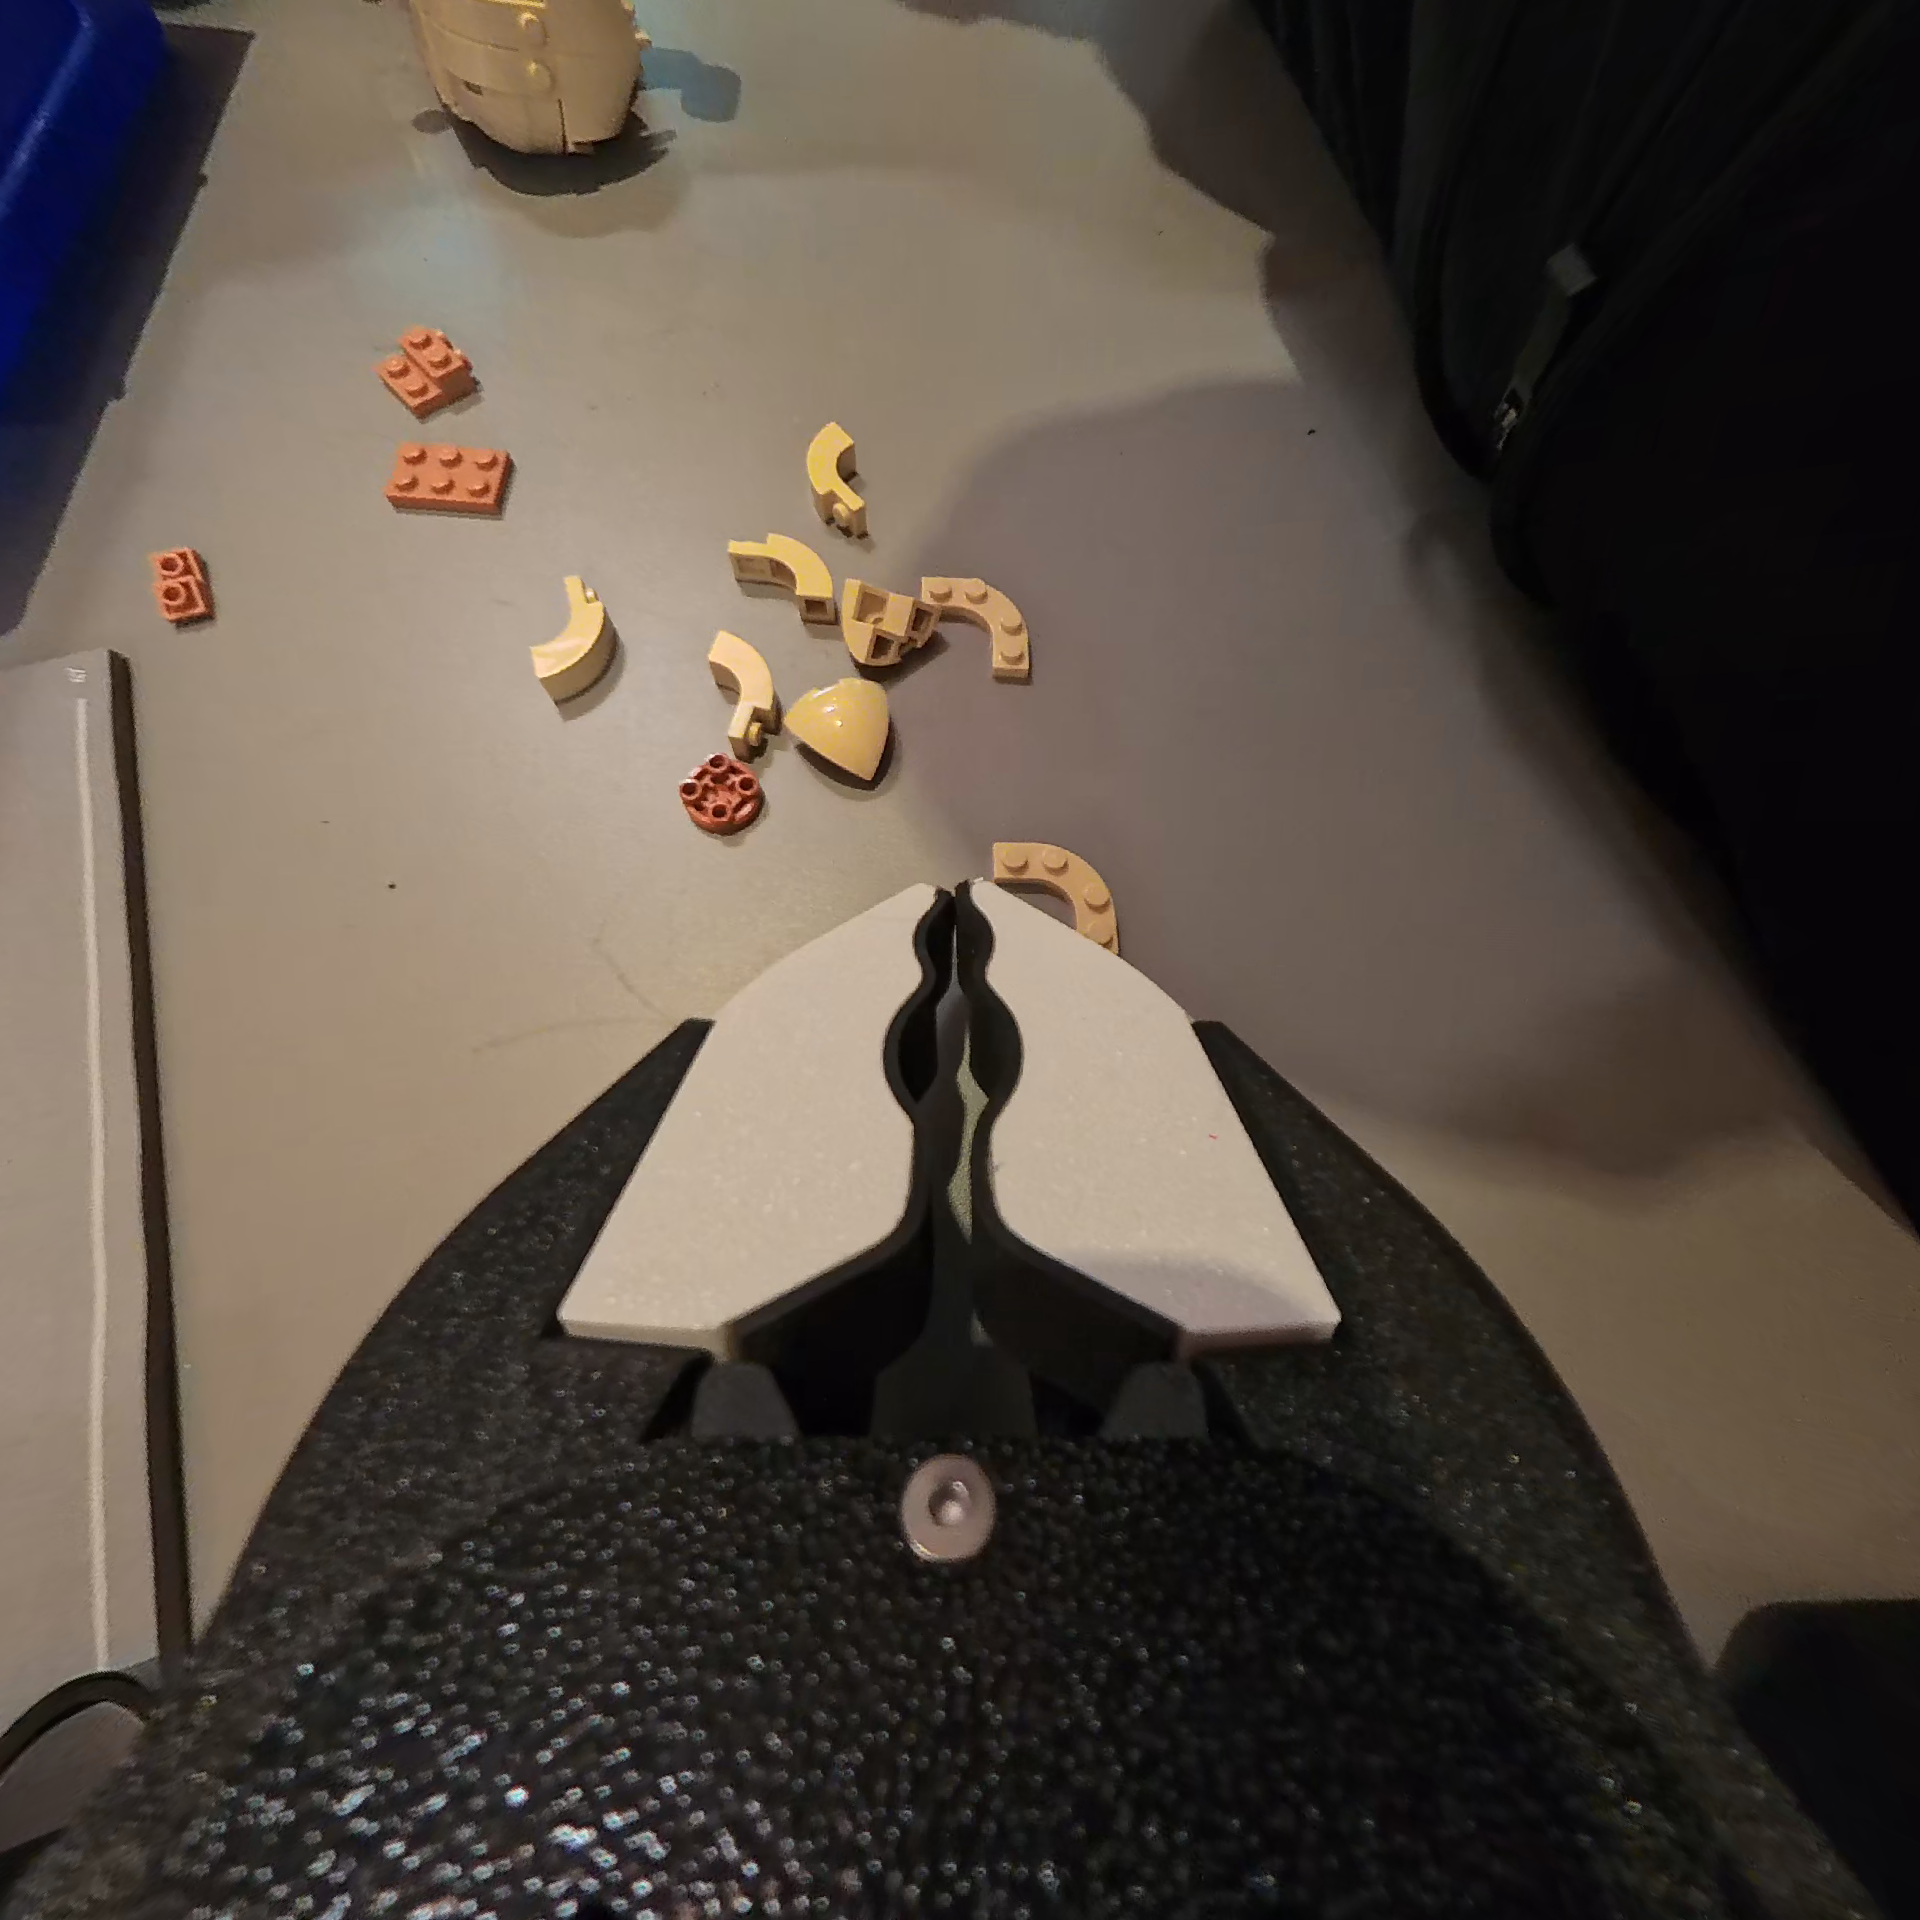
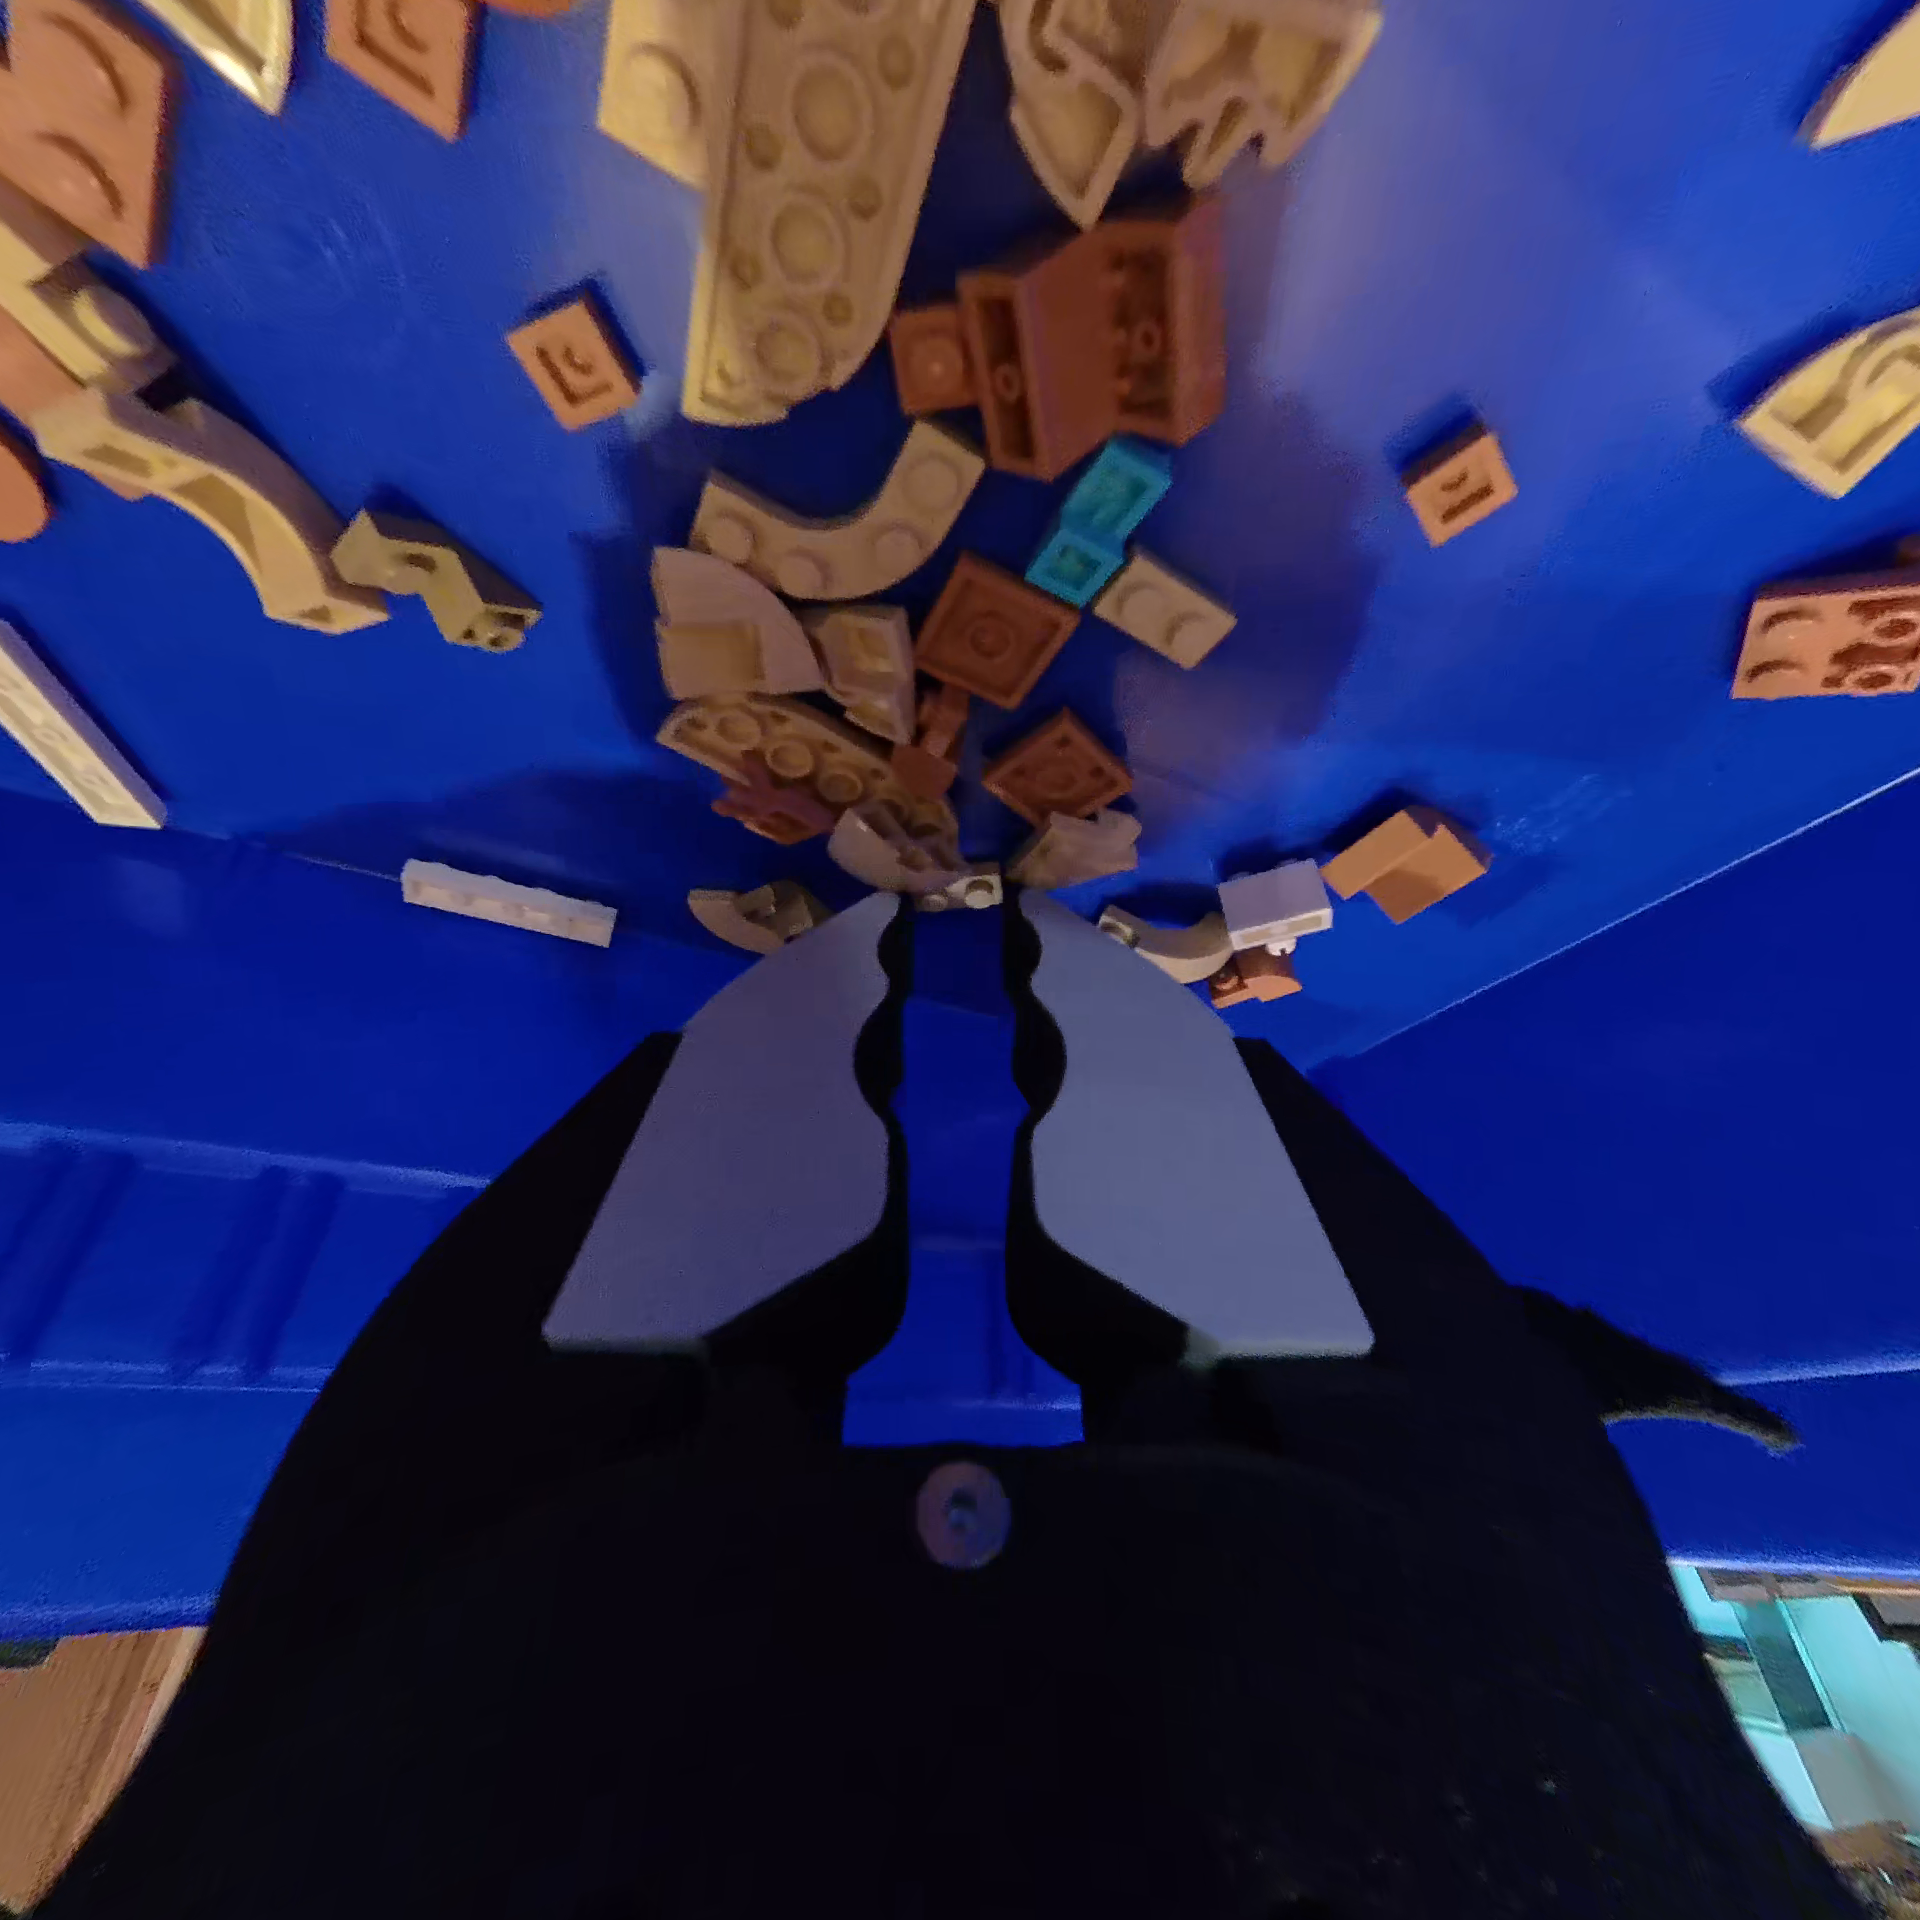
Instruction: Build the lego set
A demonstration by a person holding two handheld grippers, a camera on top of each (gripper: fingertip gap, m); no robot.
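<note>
Left tongs (image 1: 956, 891) were closed and empty above the grey counter (image 1: 1195, 727), near curved tan bricks (image 1: 821, 644). Right tongs (image 2: 958, 902) stood parted, unloaded, inside a glossy blue bin (image 2: 1558, 1091) of loose bricks (image 2: 831, 644).

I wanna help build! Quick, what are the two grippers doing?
Left gripper: jaws closed, holding nothing.
Right gripper: jaws open, empty, over the blue bin.

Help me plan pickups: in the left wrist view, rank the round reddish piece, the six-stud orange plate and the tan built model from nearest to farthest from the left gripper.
From the left gripper:
1. Round reddish piece, just ahead, slightly left.
2. Six-stud orange plate, farther left.
3. Tan built model, at the table's far end.
</note>
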